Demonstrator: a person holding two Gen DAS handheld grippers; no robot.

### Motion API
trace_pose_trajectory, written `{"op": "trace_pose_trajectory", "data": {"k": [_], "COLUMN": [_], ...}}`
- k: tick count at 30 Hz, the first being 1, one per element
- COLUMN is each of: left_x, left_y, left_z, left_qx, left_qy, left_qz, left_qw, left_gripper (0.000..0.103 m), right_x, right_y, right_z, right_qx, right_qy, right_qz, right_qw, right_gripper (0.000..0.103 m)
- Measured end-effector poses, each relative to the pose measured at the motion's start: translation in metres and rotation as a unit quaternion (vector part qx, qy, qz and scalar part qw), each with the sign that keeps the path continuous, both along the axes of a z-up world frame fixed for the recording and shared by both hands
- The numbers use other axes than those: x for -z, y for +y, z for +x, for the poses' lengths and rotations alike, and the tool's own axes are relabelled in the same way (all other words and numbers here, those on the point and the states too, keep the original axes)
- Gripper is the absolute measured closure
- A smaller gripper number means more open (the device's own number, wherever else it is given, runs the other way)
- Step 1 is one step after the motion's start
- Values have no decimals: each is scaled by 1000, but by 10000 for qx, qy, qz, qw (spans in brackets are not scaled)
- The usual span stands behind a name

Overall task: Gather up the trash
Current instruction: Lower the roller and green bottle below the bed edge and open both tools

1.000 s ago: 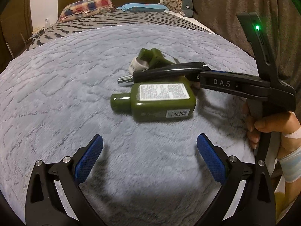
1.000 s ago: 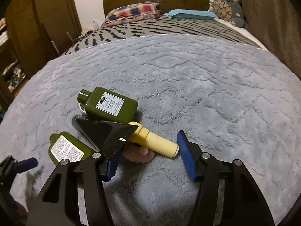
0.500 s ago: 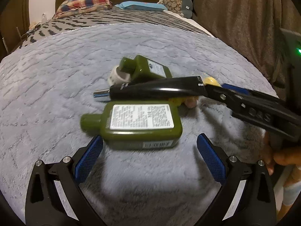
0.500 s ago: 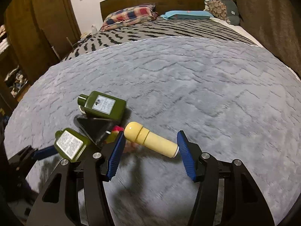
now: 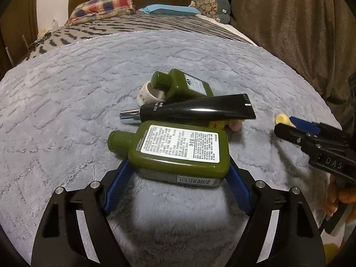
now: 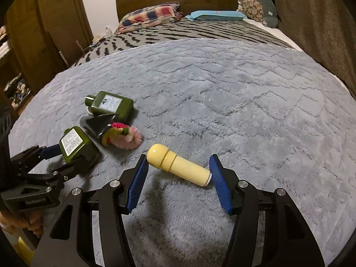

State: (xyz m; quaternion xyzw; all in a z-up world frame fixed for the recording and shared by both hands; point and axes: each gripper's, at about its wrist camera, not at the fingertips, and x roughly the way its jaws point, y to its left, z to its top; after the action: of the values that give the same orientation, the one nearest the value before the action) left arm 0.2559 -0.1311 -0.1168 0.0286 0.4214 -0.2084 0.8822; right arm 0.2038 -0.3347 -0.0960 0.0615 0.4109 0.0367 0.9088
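On the grey fleece blanket spread over the bed, both claws are at the pick-up step of gathering the trash. The left gripper has just been closing its jaws around the near green lotion bottle, which lies on its side with the printed back label up; the blue pads sit at its two lower corners, apparently touching, though I cannot tell whether they press hard enough to hold it (the bottle rests on the fleece, not lifted). Just beyond it lie a black tube with a silver cap, a second green bottle and a small white jar, huddled together; a pink-and-yellow fuzzy thing peeks out beside the tube.

To the right, well clear of that cluster, the right gripper is about half open and straddles the yellow cylindrical bottle, which lies slantwise between the pads. The cap end is at the left pad and the base just short of the right one, so it is grasped lengthwise at best, and I judge it not yet clamped.

Next, each claw likely needs to squeeze firmly, then lift straight up. The yellow bottle could pop out endwise.
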Motion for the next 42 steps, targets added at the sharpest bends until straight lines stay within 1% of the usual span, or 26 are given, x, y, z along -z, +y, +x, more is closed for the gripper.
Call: {"op": "trace_pose_trajectory", "data": {"k": [6,9,13,17,20,23,29,34,37,42], "left_x": [-17,-23,-28,-30,-32,-33,-26,-13,-4,17], "left_y": [15,22,32,39,45,51,63,72,76,77], "left_z": [-30,-47,-80,-117,-144,-169,-213,-242,-259,-278], "left_qx": [23,37,61,168,196,244,314,333,374,508], "left_qy": [-250,-330,-414,-488,-596,-591,-551,-499,-422,-158], "left_qz": [-17,-13,45,81,88,-7,-166,-148,-121,-74], "left_qw": [9997,9994,9991,9986,9980,9980,9978,9981,9983,9986], "left_gripper": [26,26,27,27,27,27,27,27,27,27], "right_x": [-16,-24,-29,-30,-29,-28,-27,-20,-10,16], "right_y": [11,22,34,52,61,70,82,88,91,94], "right_z": [-23,-42,-65,-96,-120,-142,-189,-218,-233,-250], "right_qx": [-69,-133,-171,-256,-350,-421,-423,-408,-378,-291], "right_qy": [-181,-254,-308,-403,-447,-483,-533,-492,-373,-81], "right_qz": [-30,-111,-116,-270,-175,-33,179,310,437,577], "right_qw": [9998,9995,9993,9985,9982,9979,9975,9975,9976,9979], "right_gripper": [45,45,45,45,45,45,45,45,45,45]}}
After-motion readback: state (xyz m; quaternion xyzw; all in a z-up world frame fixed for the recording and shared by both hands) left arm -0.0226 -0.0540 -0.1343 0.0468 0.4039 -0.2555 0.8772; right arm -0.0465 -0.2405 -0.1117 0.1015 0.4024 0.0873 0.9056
